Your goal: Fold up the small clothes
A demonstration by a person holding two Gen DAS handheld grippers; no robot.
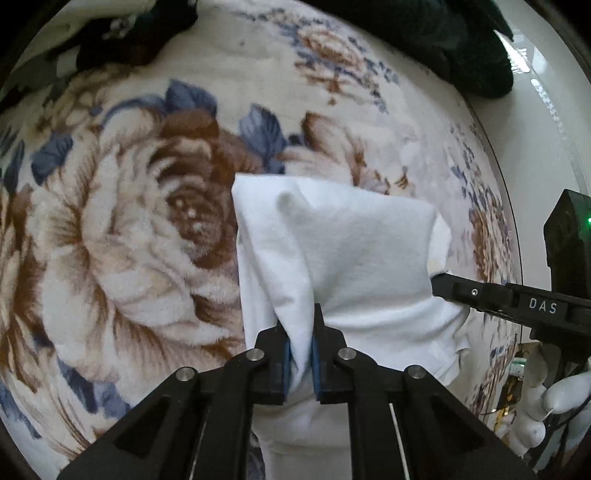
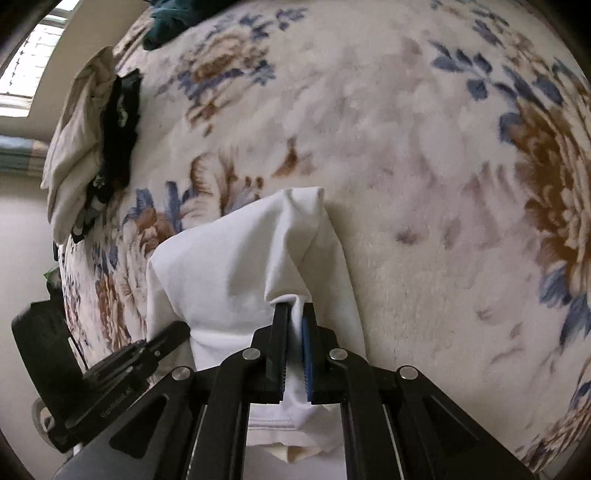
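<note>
A small white garment [image 1: 351, 251] lies bunched on a floral plush blanket [image 1: 110, 229]. My left gripper [image 1: 299, 321] is shut on a pinched fold of it, the cloth squeezed between the blue pads. In the right wrist view the same white garment [image 2: 236, 266] rises in a peaked fold, and my right gripper [image 2: 295, 310] is shut on another fold with a hem hanging below the jaws. The right gripper [image 1: 443, 286] also reaches the cloth's right edge in the left wrist view. The left gripper [image 2: 173, 334] shows at the cloth's lower left in the right wrist view.
A dark green garment [image 1: 461, 44] lies at the blanket's far right, and black and pale clothes [image 1: 122, 33] at the far left. Cream cloth [image 2: 81, 147] and a black garment [image 2: 122, 118] sit near the bed's edge. A gloved hand [image 1: 561, 395] holds the right gripper.
</note>
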